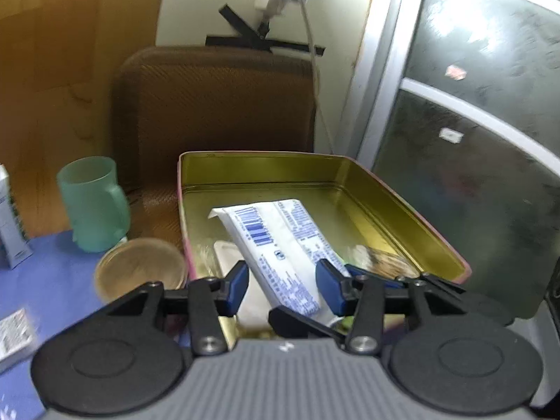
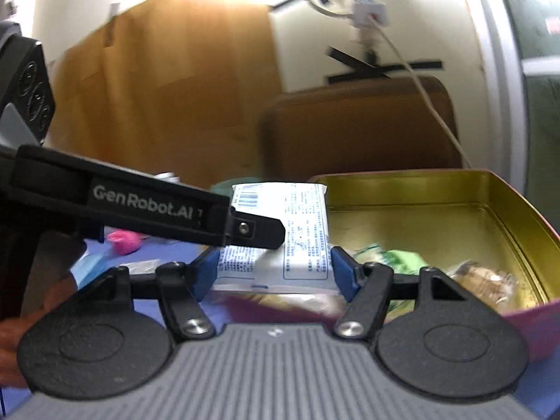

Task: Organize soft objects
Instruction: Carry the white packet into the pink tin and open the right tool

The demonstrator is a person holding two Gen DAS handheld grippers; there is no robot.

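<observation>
A white tissue pack with blue print (image 1: 276, 245) lies tilted over an open gold-lined tin (image 1: 402, 203). My left gripper (image 1: 281, 280) hangs over the tin's near end, its blue pads either side of the pack with small gaps, open. My right gripper (image 2: 274, 269) is shut on the same tissue pack (image 2: 297, 231) and holds it at the tin's (image 2: 507, 210) left edge. The left gripper's black finger (image 2: 252, 231) crosses in front of the pack. Wrapped snacks (image 2: 483, 280) and a green packet (image 2: 402, 259) lie in the tin.
A green plastic cup (image 1: 92, 203) and a round brown lid (image 1: 140, 269) stand left of the tin on the blue cloth (image 1: 45, 280). A brown case (image 1: 217, 105) leans behind. A pink soft object (image 2: 124, 239) lies on the cloth. White boxes (image 1: 14, 332) sit at the left.
</observation>
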